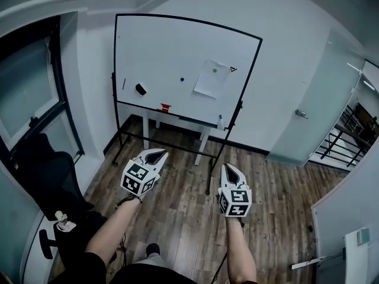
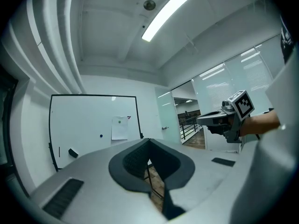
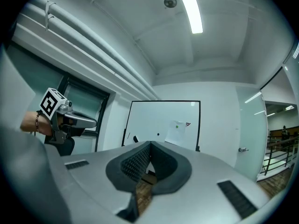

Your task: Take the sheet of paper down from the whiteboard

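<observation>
A white sheet of paper (image 1: 211, 78) hangs on the whiteboard (image 1: 166, 58), pinned by a green magnet (image 1: 215, 71) near its top. The sheet of paper (image 2: 119, 128) also shows in the left gripper view, and the sheet of paper (image 3: 177, 133) in the right gripper view. My left gripper (image 1: 156, 155) and right gripper (image 1: 232, 171) are held level side by side, well short of the board, both pointing at it. Both are shut with nothing between the jaws. Each gripper sees the other: the right gripper (image 2: 205, 119) at right, the left gripper (image 3: 88, 121) at left.
On the board sit a blue magnet (image 1: 182, 79), a black eraser (image 1: 141, 89) and a red mark (image 1: 233, 69); a red object (image 1: 165, 107) rests on its tray. A black chair (image 1: 50, 182) stands at left, a glass door (image 1: 302, 114) and stair railing (image 1: 349, 129) at right. Wood floor lies below.
</observation>
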